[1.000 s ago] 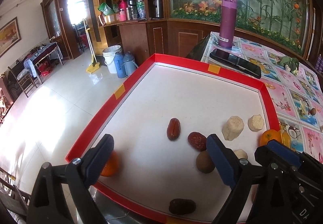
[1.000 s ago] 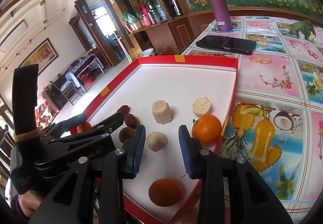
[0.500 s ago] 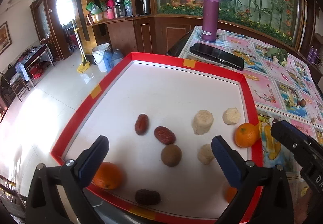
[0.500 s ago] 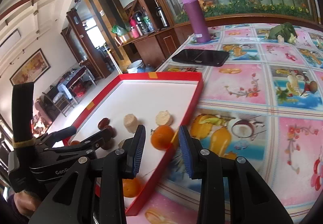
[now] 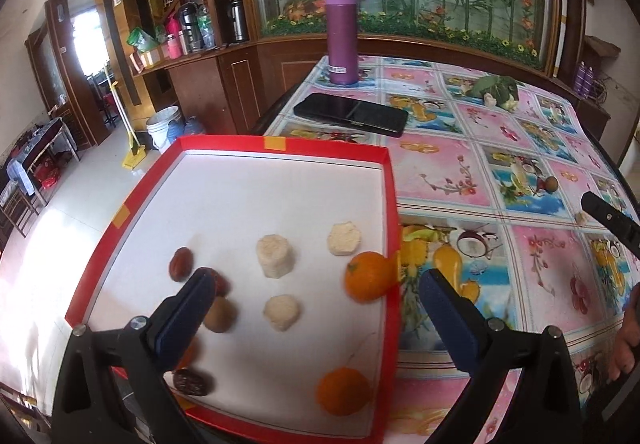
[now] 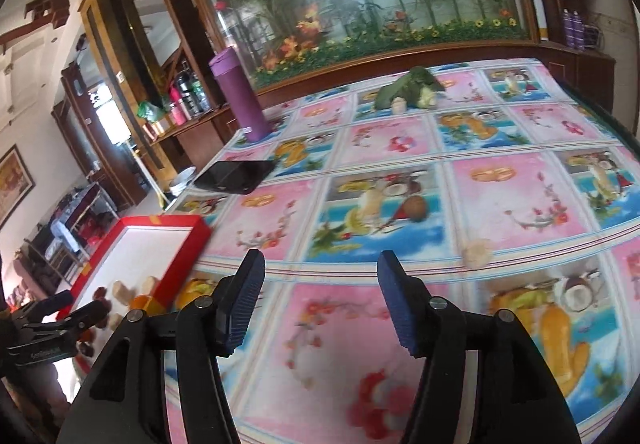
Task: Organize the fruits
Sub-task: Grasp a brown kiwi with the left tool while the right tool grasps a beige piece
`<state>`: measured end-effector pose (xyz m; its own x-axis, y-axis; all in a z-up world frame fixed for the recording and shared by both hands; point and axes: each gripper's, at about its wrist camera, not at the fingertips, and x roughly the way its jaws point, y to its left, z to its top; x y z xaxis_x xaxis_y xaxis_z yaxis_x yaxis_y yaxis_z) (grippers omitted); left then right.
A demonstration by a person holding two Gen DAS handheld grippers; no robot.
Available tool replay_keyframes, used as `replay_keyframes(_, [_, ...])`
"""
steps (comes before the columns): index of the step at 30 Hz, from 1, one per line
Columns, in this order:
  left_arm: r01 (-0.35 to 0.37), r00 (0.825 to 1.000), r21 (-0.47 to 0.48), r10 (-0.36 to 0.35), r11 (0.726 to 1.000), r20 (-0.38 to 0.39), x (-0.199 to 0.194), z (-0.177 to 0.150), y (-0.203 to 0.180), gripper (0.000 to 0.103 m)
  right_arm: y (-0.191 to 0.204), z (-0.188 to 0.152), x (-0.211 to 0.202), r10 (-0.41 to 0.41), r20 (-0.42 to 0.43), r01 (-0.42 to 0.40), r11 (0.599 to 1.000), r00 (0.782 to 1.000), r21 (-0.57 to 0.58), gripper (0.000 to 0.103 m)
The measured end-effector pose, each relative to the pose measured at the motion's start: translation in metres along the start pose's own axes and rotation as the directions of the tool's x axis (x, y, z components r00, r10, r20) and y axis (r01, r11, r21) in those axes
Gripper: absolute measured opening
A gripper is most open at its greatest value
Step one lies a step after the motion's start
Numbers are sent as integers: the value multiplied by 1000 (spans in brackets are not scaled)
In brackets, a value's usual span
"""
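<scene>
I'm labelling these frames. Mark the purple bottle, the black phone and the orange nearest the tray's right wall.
purple bottle (image 5: 342, 39): left wrist view, middle of its body.
black phone (image 5: 350, 113): left wrist view, centre of its screen.
orange (image 5: 366, 276): left wrist view, centre of its peel.

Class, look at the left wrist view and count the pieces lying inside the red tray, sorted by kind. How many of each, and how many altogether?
Oranges: 3 (one partly hidden)
Red dates: 3
Pale peeled chunks: 3
Brown round fruit: 1
Total: 10
</scene>
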<state>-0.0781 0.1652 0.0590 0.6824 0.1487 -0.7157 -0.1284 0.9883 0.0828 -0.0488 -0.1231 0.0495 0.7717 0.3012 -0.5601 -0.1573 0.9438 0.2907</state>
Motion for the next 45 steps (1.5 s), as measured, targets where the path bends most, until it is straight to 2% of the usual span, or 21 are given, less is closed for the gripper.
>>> replay_keyframes(6, [34,999,89,-33,995,-12,0,4,-45,103,-60,8,3,-122,-45,124,992,991,30,58])
replay_keyframes(9, [50,999,129,-49,990,-13,-1,6,-64,103,-73,7,3,-128,-76,131,991,989,38,58])
replay_keyframes(16, [61,998,220,-62,974,-2,-4,18,-103,103,-75,3,13,-116,-141,118,993,983,5,57])
replay_keyframes(20, [60,998,238,-61,970,-2,0,23,-116,103,-74,2,23,-128,-179,129,992,975,-7,44])
replay_keyframes(32, [58,998,274,-51,960,-31,11,22,-136,103,-69,9,38,-158,-197,153,987,968,-40,41])
replay_keyframes(45, [49,999,295,-40,954,-35,25,38,-154,103,-67,11,46,-179,-209,169,983,961,-67,24])
